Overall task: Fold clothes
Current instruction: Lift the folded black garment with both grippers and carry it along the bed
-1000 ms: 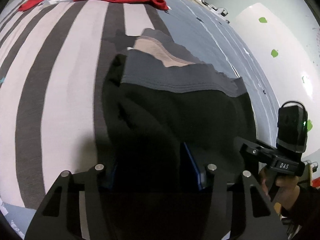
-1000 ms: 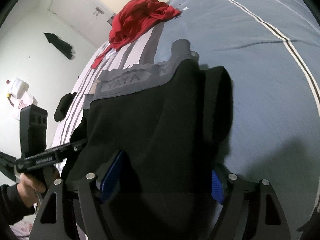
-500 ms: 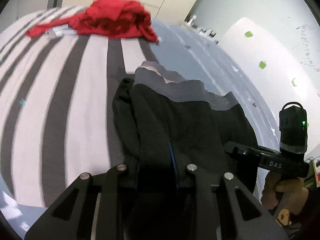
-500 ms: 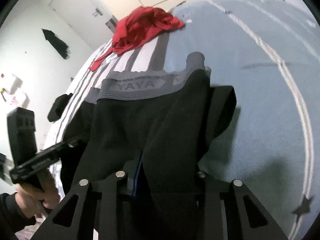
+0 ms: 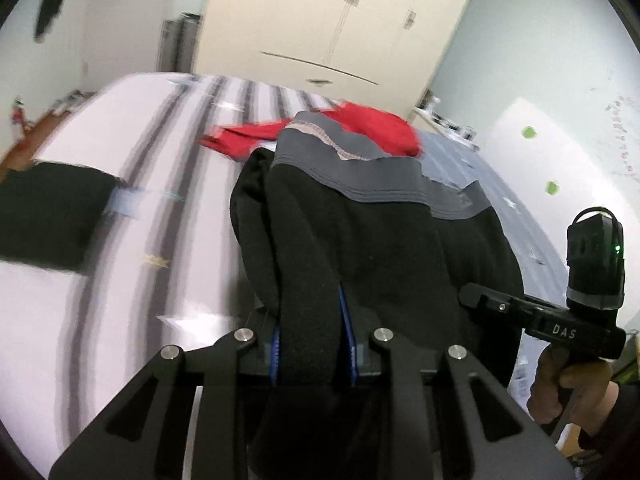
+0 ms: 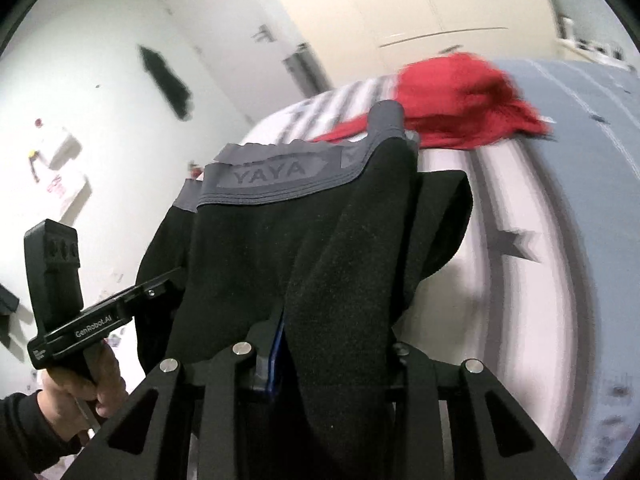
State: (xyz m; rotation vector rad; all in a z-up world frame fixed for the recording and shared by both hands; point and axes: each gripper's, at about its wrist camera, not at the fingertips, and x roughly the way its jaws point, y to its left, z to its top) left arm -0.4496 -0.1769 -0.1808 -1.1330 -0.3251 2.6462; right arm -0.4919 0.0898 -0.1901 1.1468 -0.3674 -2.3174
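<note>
We have the black shorts [image 5: 384, 248] lifted clear of the bed [image 5: 120, 288], hanging between our two grippers over its middle stripes. The left gripper [image 5: 310, 344] is pinched tight on a bunched hem; the right gripper [image 6: 336, 344] likewise clamps a thick fold. The cloth looks soft, light and limp, so it will sag. Hems and the grey waistband [image 6: 276, 182] look like the firmest holds.
</note>
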